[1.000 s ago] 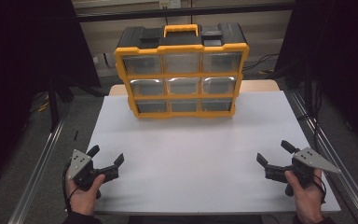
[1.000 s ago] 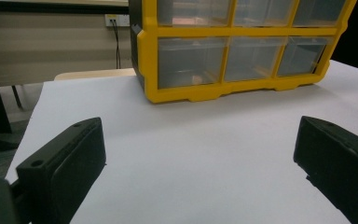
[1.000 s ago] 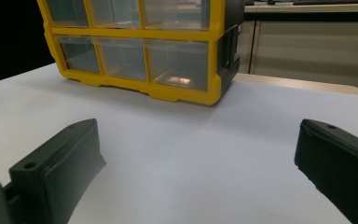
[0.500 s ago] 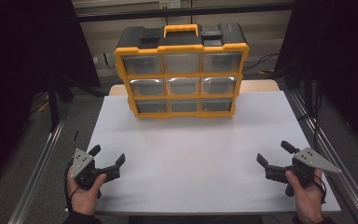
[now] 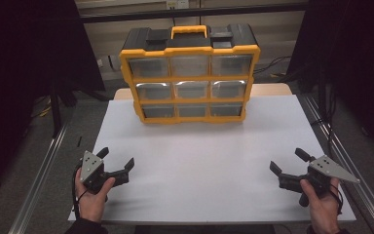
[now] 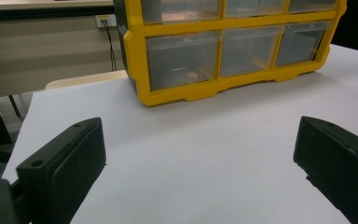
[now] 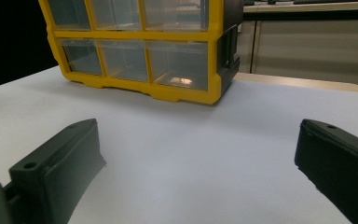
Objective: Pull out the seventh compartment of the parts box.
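Two grippers wait by the yellow drawer box.
The left gripper (image 5: 115,159) and right gripper (image 5: 287,162) have jaws wide apart, empty, near the table's (image 5: 199,156) front corners; the yellow drawer box (image 5: 190,78) stands upright at the far middle.

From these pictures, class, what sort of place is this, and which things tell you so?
Probably a lab or workshop bench set up for recording. A white table holds a yellow drawer organizer, a person holds the left gripper and right gripper open, and wall sockets with cables sit behind.
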`<state>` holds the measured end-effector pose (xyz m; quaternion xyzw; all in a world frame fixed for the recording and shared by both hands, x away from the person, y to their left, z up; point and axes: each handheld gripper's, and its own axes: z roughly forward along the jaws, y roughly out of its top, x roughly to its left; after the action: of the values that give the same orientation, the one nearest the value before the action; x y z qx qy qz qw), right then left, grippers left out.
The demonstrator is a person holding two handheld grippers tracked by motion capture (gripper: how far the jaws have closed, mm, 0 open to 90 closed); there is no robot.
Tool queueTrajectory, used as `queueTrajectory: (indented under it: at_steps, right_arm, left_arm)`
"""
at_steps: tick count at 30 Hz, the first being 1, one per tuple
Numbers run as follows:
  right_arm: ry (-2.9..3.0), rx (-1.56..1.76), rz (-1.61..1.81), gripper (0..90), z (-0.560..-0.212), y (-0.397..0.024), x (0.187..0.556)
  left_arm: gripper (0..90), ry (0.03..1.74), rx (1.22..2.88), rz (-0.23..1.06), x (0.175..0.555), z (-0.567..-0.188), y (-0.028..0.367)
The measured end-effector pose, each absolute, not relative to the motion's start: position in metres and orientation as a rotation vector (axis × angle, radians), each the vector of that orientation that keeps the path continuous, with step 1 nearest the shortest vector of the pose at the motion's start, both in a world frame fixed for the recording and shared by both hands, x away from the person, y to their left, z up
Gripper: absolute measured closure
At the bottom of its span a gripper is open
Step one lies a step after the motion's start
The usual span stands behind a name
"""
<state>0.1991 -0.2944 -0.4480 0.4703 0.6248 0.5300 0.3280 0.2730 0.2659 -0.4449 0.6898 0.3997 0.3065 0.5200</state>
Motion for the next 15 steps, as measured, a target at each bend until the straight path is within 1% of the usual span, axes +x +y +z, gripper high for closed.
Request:
queueTrajectory:
  at_steps: [5, 9, 10, 12, 15]
  right_arm:
    - [1.638, 1.232, 1.390, 0.1, -0.448, -0.294, 0.200]
    - [1.639, 1.231, 1.392, 0.2, -0.448, -0.294, 0.201]
    - [1.641, 1.229, 1.394, 0.2, -0.449, -0.294, 0.201]
    - [1.640, 1.228, 1.396, 0.2, -0.449, -0.294, 0.201]
    - [1.639, 1.226, 1.395, 0.3, -0.449, -0.294, 0.201]
  left_arm:
    - [2.4, 0.970, 1.670, 0.756, 0.279, -0.446, 0.263]
    - [2.4, 0.965, 1.669, 0.748, 0.283, -0.448, 0.259]
    - [2.4, 0.949, 1.700, 0.746, 0.285, -0.448, 0.260]
    - [2.8, 0.952, 1.688, 0.757, 0.286, -0.449, 0.258]
    - [2.9, 0.945, 1.713, 0.759, 0.288, -0.450, 0.256]
